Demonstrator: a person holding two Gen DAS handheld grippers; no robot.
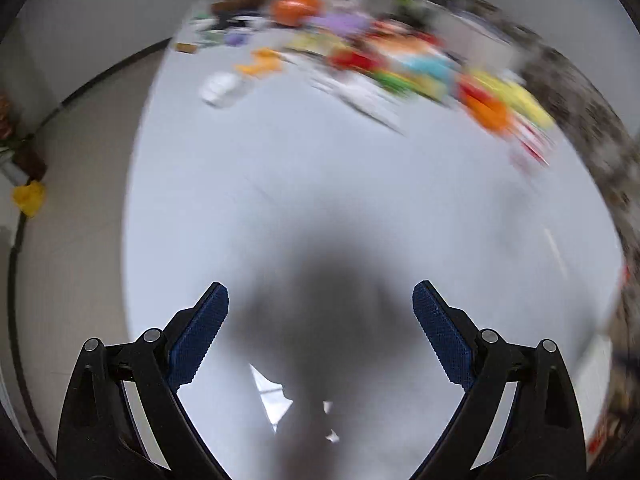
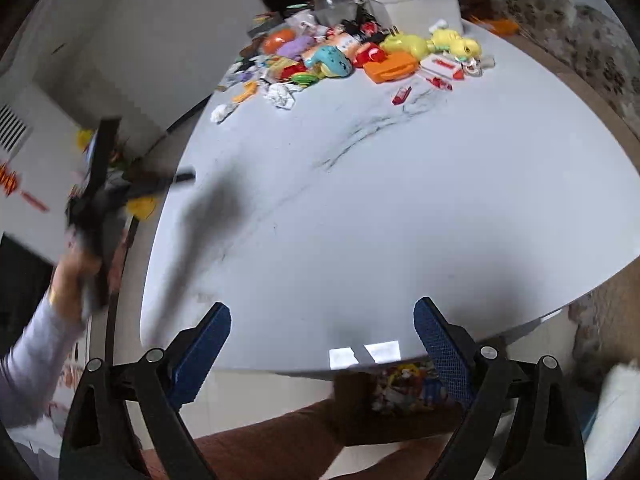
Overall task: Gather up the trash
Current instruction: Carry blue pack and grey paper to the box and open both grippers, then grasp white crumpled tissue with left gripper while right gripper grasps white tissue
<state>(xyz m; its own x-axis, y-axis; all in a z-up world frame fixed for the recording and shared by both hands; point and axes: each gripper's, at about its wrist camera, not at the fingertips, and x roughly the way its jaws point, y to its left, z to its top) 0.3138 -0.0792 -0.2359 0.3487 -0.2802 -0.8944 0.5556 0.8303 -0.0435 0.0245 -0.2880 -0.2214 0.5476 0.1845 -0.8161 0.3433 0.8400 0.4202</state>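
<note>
A crumpled white paper wad (image 2: 223,111) lies at the far left of the white round table (image 2: 400,220); it also shows blurred in the left wrist view (image 1: 221,89). A second crumpled wad (image 2: 281,95) lies beside the toy pile. My left gripper (image 1: 320,308) is open and empty, low over the bare table. It shows from outside in the right wrist view (image 2: 102,184), held up at the table's left edge. My right gripper (image 2: 322,326) is open and empty over the table's near edge.
A pile of colourful toys (image 2: 360,56) and a white box (image 2: 416,6) crowd the far side of the table. A small red item (image 2: 401,96) lies apart from the pile. A box of oddments (image 2: 404,388) stands on the floor under the near edge.
</note>
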